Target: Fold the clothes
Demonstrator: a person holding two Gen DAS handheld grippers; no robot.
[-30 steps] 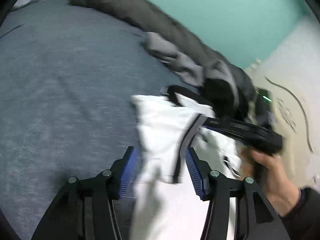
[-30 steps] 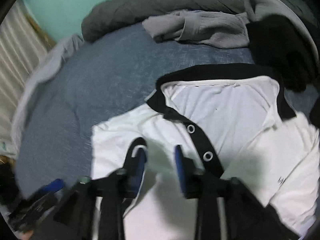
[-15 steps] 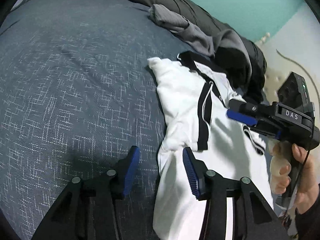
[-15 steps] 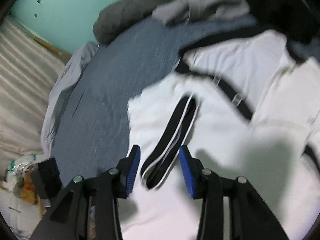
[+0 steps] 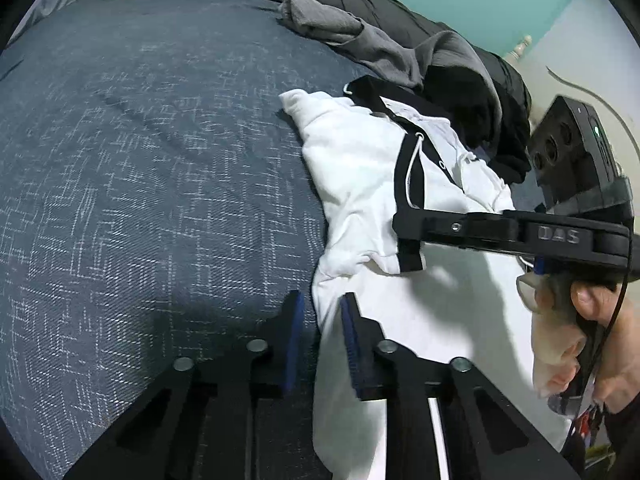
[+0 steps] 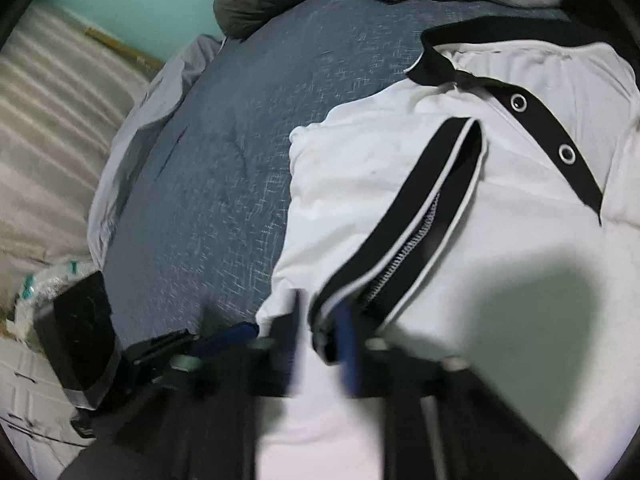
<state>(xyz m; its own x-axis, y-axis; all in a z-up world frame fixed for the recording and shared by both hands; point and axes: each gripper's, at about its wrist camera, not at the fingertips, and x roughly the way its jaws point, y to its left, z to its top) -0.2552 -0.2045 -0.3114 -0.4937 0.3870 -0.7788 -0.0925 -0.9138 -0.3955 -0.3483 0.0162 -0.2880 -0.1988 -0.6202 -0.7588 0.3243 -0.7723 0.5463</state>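
Presently, white polo shirt (image 5: 360, 168) on the blue bedspread (image 5: 160, 160), long axis running ahead of both claws: left gripper (image 5: 320, 332) nearly closed astride its side edge, right gripper (image 6: 316, 340) narrowed around the black-trimmed sleeve cuff (image 6: 420, 216) folded over the chest, neither grip confirmed.

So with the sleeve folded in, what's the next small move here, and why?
Probably close the left hand-held gripper on the white black-trimmed polo shirt. Its blue pads straddle the shirt's side edge on the dark blue woven bedspread, not yet pinching, while the right hand-held gripper sits at the black sleeve cuff. Gripping that edge would start the next fold.
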